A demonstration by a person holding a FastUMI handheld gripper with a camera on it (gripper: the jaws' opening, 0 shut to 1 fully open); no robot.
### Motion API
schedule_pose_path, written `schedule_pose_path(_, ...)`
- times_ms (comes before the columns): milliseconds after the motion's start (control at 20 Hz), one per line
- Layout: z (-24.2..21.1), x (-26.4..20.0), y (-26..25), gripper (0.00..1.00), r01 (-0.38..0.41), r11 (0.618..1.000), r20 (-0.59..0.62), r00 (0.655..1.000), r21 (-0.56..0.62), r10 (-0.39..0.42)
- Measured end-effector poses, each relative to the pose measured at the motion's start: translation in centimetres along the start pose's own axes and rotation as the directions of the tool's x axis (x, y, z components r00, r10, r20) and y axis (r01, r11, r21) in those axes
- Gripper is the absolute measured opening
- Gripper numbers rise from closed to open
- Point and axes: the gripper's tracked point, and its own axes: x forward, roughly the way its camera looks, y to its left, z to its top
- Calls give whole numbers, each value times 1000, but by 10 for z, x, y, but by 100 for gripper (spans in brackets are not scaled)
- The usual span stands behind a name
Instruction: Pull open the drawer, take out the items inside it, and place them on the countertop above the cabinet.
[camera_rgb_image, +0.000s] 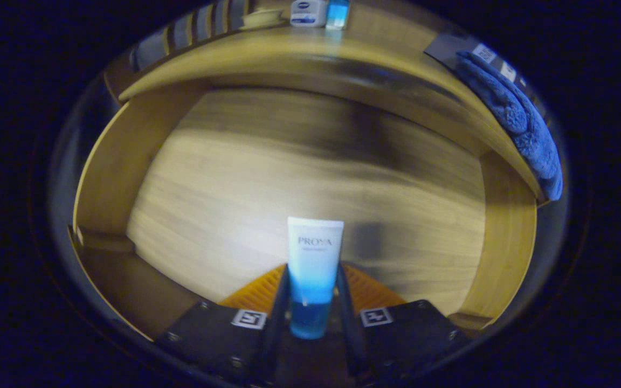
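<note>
Tube clamped between gripper fingers above drawer; its lower end hidden.

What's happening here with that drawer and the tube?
A person's handheld gripper has its jaws closed on a white-and-blue tube, held over the open wooden drawer. On the countertop above sit a white box and a blue item. A blue cloth hangs at its right end.
</note>
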Motion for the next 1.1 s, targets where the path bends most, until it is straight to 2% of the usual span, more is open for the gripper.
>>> schedule_pose_path(100,6,-5,-2,44,1,1000,32,999,19,-2)
schedule_pose_path(350,29,-40,3,44,-53,996,162,986,70,41)
schedule_pose_path(600,65,-99,6,43,-81,994,305,951,70,56)
schedule_pose_path(800,120,-131,-8,44,-39,996,412,911,77,4)
schedule_pose_path(950,162,-129,-15,43,-27,994,468,883,106,-26)
schedule_pose_path(1100,190,-115,-18,43,-8,991,489,870,132,-58)
